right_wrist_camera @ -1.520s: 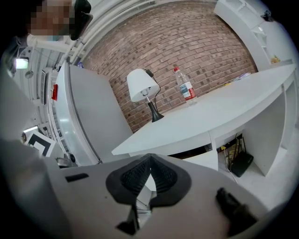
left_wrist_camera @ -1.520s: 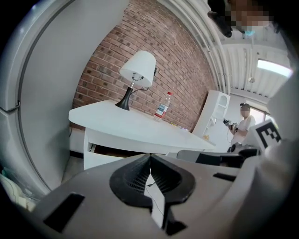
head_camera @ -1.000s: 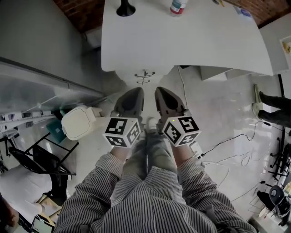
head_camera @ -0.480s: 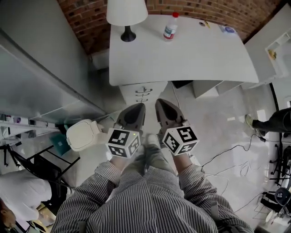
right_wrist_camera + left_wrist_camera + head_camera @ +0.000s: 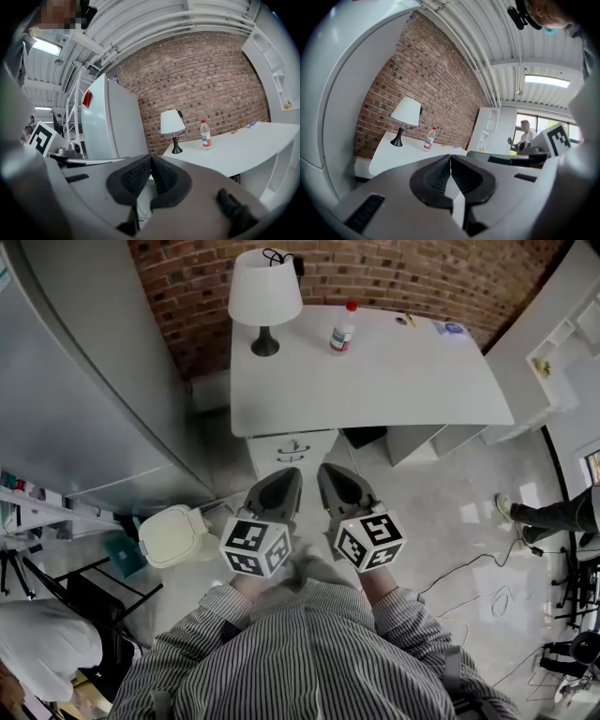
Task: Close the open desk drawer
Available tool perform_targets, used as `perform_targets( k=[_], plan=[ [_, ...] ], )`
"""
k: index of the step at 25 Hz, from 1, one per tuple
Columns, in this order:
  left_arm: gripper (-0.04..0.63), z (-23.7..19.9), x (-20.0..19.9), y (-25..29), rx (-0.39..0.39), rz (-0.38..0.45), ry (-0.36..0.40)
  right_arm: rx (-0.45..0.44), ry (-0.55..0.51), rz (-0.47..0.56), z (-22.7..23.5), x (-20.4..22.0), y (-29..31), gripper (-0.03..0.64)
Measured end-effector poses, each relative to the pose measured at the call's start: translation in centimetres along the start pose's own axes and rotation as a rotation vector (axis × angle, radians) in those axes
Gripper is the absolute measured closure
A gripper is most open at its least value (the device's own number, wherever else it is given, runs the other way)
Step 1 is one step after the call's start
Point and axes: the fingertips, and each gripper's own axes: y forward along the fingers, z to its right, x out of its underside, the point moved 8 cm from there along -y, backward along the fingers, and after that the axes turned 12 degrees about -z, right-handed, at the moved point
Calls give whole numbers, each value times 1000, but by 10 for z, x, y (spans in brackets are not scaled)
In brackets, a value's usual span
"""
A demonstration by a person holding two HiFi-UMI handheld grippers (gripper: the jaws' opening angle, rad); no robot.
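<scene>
Left gripper [image 5: 284,474] and right gripper [image 5: 330,470] side by side before a white worktop [image 5: 394,381].
Jaws of both pressed together, empty; desk drawers [image 5: 292,448] under worktop's near edge, ahead of the tips.

From the head camera we look steeply down from well above onto the desk [image 5: 375,371], the floor [image 5: 441,512], the left gripper [image 5: 284,479] and the right gripper [image 5: 328,474]. Each gripper camera sits low, close behind its own jaws, facing forward and upward. All three views share the desk, lamp [image 5: 264,292], bottle [image 5: 342,334] and brick wall [image 5: 403,273].
</scene>
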Motion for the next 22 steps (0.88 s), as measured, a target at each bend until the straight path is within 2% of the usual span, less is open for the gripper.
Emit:
perform_targets(
  k=[5,11,22],
  plan=[
    [583,6,-4,-9,-10,31,-7,-34,-32,1,-8,-4,-9,600],
    [582,10,-1,-9,-60,43,-53,-42,-38,-33,4,2,-12,600],
    [583,23,8,0,-77,-36,-39,-86,-25,-57,12,10,-25,600]
  ],
)
